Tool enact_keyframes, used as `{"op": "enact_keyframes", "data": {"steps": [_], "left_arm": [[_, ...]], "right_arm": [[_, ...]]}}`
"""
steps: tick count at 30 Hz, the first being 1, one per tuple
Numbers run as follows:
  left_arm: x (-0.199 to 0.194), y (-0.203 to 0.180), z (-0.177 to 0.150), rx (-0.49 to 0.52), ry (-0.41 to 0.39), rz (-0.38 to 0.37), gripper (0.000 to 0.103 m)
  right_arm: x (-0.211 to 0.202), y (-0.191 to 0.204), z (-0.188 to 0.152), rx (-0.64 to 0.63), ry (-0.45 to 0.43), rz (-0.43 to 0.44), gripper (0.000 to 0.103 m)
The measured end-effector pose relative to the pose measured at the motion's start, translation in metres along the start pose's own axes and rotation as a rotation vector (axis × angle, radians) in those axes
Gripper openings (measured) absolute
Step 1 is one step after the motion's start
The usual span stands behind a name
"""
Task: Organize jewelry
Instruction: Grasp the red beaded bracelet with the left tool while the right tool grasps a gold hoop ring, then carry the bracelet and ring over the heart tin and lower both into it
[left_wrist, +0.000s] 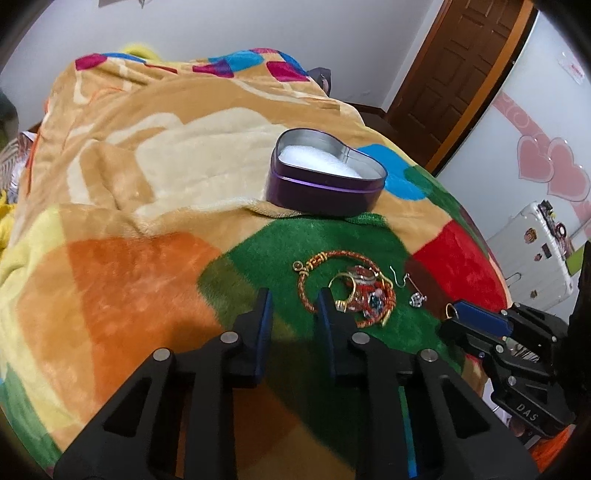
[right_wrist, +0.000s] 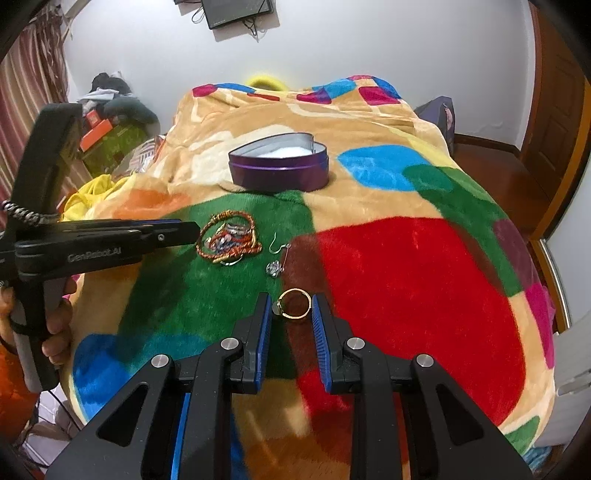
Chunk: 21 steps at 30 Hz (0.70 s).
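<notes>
A purple heart-shaped tin (left_wrist: 325, 177) with white padding stands open on the blanket, also in the right wrist view (right_wrist: 279, 168). A pile of red and gold braided bracelets (left_wrist: 345, 290) lies on the green patch, also in the right wrist view (right_wrist: 231, 240). A silver hook earring (left_wrist: 410, 290) lies right of the pile; it shows in the right wrist view (right_wrist: 277, 256). My left gripper (left_wrist: 293, 299) is open, its right finger at the pile's left edge. My right gripper (right_wrist: 291, 306) is open around a gold ring (right_wrist: 293, 303), which touches the left finger. The ring shows at the right gripper's tip (left_wrist: 451, 310).
The colourful fleece blanket (right_wrist: 406, 280) covers a bed. A wooden door (left_wrist: 461, 70) and a white suitcase (left_wrist: 532, 258) stand at the right. Clutter and boxes (right_wrist: 107, 136) lie left of the bed, by a striped curtain.
</notes>
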<state>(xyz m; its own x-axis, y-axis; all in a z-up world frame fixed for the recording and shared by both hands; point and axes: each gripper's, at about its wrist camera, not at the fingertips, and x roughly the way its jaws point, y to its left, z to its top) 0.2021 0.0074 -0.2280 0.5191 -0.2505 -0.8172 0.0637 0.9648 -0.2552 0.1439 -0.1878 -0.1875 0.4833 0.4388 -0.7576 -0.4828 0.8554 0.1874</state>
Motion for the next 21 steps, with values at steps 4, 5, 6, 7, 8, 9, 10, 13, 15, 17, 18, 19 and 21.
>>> {"op": "enact_keyframes", "data": {"steps": [4, 5, 6, 7, 8, 9, 10, 13, 15, 17, 18, 19, 21], "left_arm": [[0.013, 0.000, 0.003, 0.003, 0.027, -0.001, 0.015], [0.016, -0.001, 0.003, 0.004, 0.029, 0.002, 0.012], [0.017, -0.001, 0.003, 0.008, 0.028, 0.004, 0.011], [0.018, -0.002, 0.004, 0.012, 0.026, 0.008, 0.008], [0.019, -0.002, 0.004, 0.016, 0.024, 0.007, 0.005], [0.018, -0.002, 0.003, 0.018, 0.023, 0.006, 0.004], [0.017, -0.002, 0.003, 0.018, 0.020, 0.006, 0.003], [0.014, -0.002, 0.003, 0.021, 0.009, 0.008, 0.002], [0.010, -0.005, 0.002, 0.033, -0.002, 0.018, 0.001], [0.003, -0.009, 0.002, 0.049, -0.022, 0.031, 0.001], [-0.001, -0.011, 0.003, 0.055, -0.036, 0.035, 0.001], [-0.006, -0.013, 0.004, 0.059, -0.047, 0.037, 0.001], [-0.018, -0.016, 0.007, 0.067, -0.080, 0.041, 0.001]], "right_arm": [[0.005, -0.003, 0.004, 0.014, -0.005, 0.005, 0.020], [0.006, -0.004, 0.005, 0.020, -0.008, 0.006, 0.020], [0.006, -0.004, 0.004, 0.023, -0.010, 0.008, 0.020], [0.007, -0.005, 0.005, 0.026, -0.012, 0.008, 0.020], [0.007, -0.005, 0.006, 0.028, -0.014, 0.008, 0.020], [0.007, -0.005, 0.007, 0.029, -0.017, 0.007, 0.020], [0.006, -0.005, 0.007, 0.030, -0.018, 0.008, 0.020], [0.003, -0.005, 0.009, 0.033, -0.026, 0.008, 0.020], [0.000, -0.006, 0.011, 0.037, -0.035, 0.006, 0.020], [-0.005, -0.006, 0.013, 0.039, -0.050, 0.001, 0.020], [-0.007, -0.006, 0.015, 0.039, -0.059, 0.000, 0.020], [-0.010, -0.006, 0.016, 0.039, -0.067, -0.002, 0.020], [-0.016, -0.005, 0.020, 0.038, -0.086, -0.009, 0.020]]}}
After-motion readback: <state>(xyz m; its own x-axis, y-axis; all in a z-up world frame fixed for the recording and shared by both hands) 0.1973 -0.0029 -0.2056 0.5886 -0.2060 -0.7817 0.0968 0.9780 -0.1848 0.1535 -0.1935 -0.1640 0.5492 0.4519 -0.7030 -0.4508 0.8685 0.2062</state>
